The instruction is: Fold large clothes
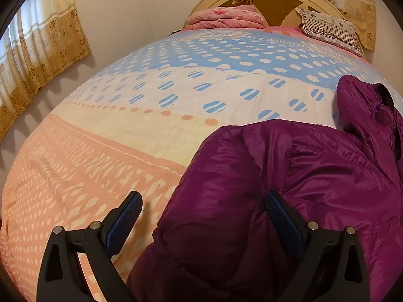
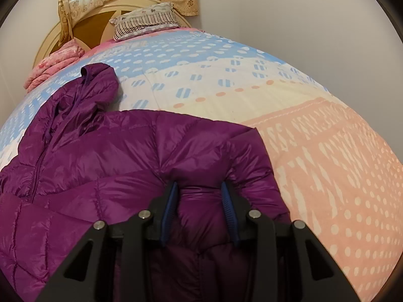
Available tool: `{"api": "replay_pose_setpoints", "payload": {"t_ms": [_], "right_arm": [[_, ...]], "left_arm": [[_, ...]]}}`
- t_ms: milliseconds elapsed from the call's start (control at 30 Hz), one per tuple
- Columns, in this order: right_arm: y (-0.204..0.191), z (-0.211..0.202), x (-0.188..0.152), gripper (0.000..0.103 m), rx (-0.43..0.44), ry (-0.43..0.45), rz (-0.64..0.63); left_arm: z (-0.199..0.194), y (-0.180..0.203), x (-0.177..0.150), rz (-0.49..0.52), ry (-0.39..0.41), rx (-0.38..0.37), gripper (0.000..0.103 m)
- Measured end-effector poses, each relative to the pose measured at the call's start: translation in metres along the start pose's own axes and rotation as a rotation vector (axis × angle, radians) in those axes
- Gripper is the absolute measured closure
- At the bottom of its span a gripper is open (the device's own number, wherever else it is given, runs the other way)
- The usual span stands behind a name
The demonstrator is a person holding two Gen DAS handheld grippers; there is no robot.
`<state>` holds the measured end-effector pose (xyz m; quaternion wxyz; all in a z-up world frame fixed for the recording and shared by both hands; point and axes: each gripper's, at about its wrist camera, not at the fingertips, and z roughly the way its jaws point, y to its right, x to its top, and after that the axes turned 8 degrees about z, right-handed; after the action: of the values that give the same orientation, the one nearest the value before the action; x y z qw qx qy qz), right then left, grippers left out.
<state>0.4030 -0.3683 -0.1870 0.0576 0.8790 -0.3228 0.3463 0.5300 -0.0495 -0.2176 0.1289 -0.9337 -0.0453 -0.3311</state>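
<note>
You're working over a bed [image 1: 156,125] covered by a dotted spread banded in blue, cream and peach. The purple puffer jacket [image 2: 141,151] lies spread on it. At the headboard end rest a folded pink blanket [image 1: 226,17] and a striped pillow [image 1: 330,29].

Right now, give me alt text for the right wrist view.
The right gripper has its jaws closed on a puffy fold of a purple down jacket lying on a patterned bedspread, hood pointing toward the headboard.
</note>
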Motion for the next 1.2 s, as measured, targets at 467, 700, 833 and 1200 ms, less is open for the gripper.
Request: {"api": "replay_pose_setpoints", "payload": {"t_ms": [467,700,833,1200], "right_arm": [[-0.002,0.0,-0.001,0.062,-0.012,0.002,-0.012],[-0.003,0.001,0.001,0.062,-0.012,0.0,-0.013],[-0.004,-0.019,0.004,0.049,0.003,0.001,-0.044],[-0.025,-0.032,-0.04,0.035,0.117,-0.017,-0.123]], "left_arm": [[0.0,-0.001,0.0,0.001,-0.002,-0.003,0.004],[-0.004,-0.001,0.002,0.006,-0.016,-0.003,0.004],[-0.057,0.0,-0.006,-0.006,0.054,-0.1,0.004],[-0.067,0.076,-0.041,0.237,0.059,-0.142,0.004]]}}
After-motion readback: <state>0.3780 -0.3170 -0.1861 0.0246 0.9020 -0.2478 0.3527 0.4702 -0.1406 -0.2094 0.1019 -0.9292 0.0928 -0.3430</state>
